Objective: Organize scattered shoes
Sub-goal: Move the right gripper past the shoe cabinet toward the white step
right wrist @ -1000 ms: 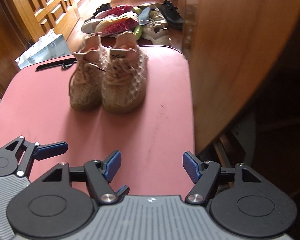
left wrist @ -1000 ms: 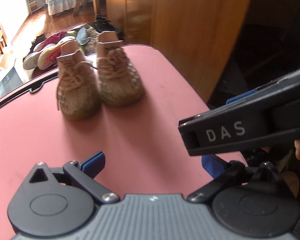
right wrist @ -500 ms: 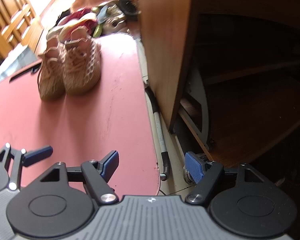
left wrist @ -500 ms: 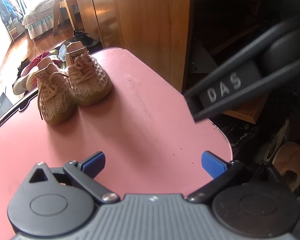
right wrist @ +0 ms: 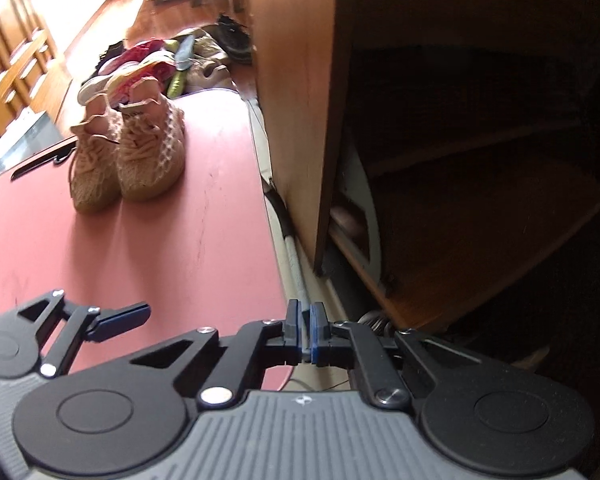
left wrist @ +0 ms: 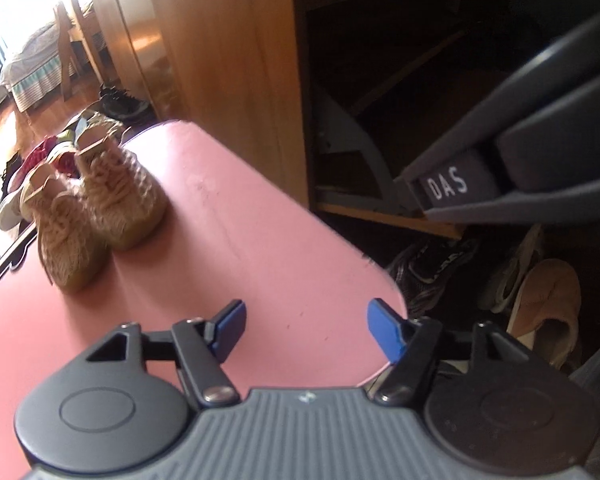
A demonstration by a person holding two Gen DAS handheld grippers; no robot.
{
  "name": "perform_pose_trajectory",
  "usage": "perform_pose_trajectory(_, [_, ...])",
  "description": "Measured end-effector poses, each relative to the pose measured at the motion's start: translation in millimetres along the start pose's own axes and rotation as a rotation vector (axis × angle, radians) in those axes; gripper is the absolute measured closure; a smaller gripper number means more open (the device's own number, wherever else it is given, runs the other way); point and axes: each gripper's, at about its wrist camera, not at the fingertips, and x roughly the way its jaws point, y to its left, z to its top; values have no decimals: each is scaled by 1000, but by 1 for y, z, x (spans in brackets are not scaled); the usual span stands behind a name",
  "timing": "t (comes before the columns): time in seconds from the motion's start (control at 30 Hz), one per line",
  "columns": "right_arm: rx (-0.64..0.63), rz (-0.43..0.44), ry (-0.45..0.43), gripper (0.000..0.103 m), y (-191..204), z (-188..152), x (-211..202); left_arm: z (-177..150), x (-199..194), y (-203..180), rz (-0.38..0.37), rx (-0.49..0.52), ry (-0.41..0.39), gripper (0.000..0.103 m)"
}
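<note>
Tan knit sneaker pair [left wrist: 96,216] side by side, far left on pink surface [left wrist: 228,256], toes toward cameras. Left gripper [left wrist: 304,328] jaws spread, empty; right gripper [right wrist: 305,334] jaws clenched, nothing between. Left one looks nearer, honestly close call.

A pink table [left wrist: 228,248] stretches ahead under the tool. To its right stands a wooden cabinet [right wrist: 296,92], its dark shelves [right wrist: 480,208] open. Far ahead on the left are a bed [left wrist: 32,64] and a wooden chair [left wrist: 74,36], on a wooden floor [right wrist: 112,20].
</note>
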Motion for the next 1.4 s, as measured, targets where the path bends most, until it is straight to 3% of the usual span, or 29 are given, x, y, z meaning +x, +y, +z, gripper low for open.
perform_pose_trajectory(0.13, [-82,9,-13,102,-5,6,-8,20,-8,-14,-16,42,-24,48])
perform_pose_trajectory(0.4, [-36,63,-48,102,-33,26,-38,68,-23,-36,-78,47,-80,49])
perform_pose_trajectory(0.53, [57,107,-80,102,-58,41,-49,92,-32,-46,-82,58,-99,49])
perform_pose_trajectory(0.83, [1,21,-106,102,-95,40,-70,133,-43,-91,-131,260,-116,50])
perform_pose_trajectory(1.0, [75,22,-110,101,-122,20,-70,141,-37,-118,-162,374,-94,49])
perform_pose_trajectory(1.07, [103,26,-114,101,-131,14,-70,144,-33,-127,-163,416,-81,43])
perform_pose_trajectory(1.13, [127,37,-113,96,-141,9,-71,146,-31,-137,-162,463,-68,23])
perform_pose_trajectory(1.2, [126,16,-115,83,-150,3,-73,147,-31,-152,-155,548,-68,20])
perform_pose_trajectory(1.23, [127,6,-116,78,-155,-1,-74,147,-30,-158,-150,580,-64,10])
perform_pose_trajectory(1.3, [144,-14,-114,63,-166,-10,-76,144,-33,-179,-129,666,-56,0])
perform_pose_trajectory(1.4, [192,-20,-108,62,-185,-30,-80,130,-42,-206,-140,757,-55,0])
